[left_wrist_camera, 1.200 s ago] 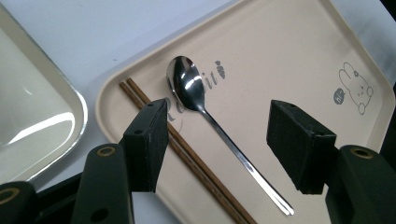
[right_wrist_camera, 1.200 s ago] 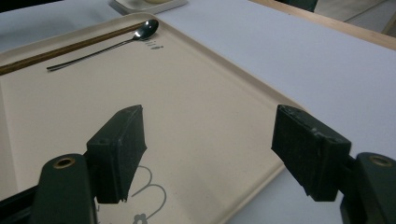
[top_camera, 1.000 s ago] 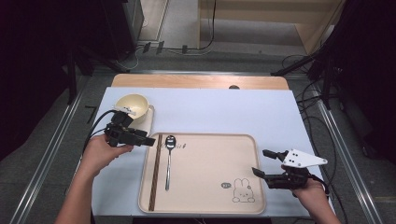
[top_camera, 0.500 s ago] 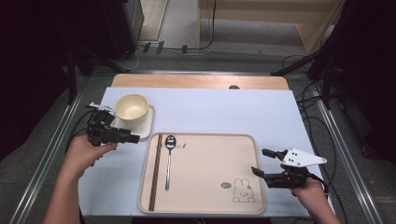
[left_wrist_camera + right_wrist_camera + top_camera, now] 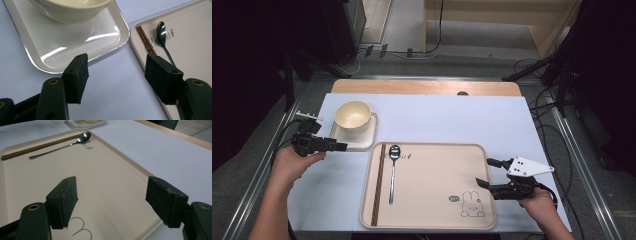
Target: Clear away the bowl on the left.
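Bowl sits on small square plate at the table's left, beside the tray; likely rigid, glossy, slippery, breakable, best pinched at the rim. Left tool, just beside the plate edge, has jaws just opening, nothing between them. Right tool hangs open, empty, over the tray's right side.

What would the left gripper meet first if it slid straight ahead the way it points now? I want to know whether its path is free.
Probably the near edge of the small white plate under the cream bowl. The left gripper, jaws open and empty, points at the gap between that plate and the beige tray, so depth is uncertain.
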Demonstrator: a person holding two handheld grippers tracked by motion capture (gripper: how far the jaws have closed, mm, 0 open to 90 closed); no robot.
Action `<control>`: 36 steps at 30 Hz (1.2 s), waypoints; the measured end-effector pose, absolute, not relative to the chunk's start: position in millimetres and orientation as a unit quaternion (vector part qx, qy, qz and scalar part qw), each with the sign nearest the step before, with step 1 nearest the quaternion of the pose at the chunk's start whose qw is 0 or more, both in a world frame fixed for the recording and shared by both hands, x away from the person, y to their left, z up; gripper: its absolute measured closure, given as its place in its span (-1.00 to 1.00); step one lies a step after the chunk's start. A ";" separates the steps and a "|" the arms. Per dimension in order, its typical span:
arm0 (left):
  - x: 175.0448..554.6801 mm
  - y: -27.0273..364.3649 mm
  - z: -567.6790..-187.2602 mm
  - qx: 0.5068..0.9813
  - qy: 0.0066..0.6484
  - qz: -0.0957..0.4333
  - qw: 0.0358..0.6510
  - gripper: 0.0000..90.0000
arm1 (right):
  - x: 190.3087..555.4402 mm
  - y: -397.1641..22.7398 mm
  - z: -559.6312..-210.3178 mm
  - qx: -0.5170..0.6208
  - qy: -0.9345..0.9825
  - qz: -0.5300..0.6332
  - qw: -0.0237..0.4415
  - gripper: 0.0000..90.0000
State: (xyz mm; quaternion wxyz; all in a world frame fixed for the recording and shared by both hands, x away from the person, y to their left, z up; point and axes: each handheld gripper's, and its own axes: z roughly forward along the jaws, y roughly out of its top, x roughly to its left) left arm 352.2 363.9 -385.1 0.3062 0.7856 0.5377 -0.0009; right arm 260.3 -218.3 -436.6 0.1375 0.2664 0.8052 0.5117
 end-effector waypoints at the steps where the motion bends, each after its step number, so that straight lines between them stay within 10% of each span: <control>1: 356.2 365.0 -384.4 0.784 0.540 -0.006 0.305 -0.19 | 260.4 -217.5 -436.8 0.265 0.807 0.510 0.136 -0.43; 36: 461.8 377.8 -397.4 0.728 0.647 -0.009 0.226 0.15 | 255.1 -221.4 -435.2 0.263 0.805 0.514 0.137 -0.43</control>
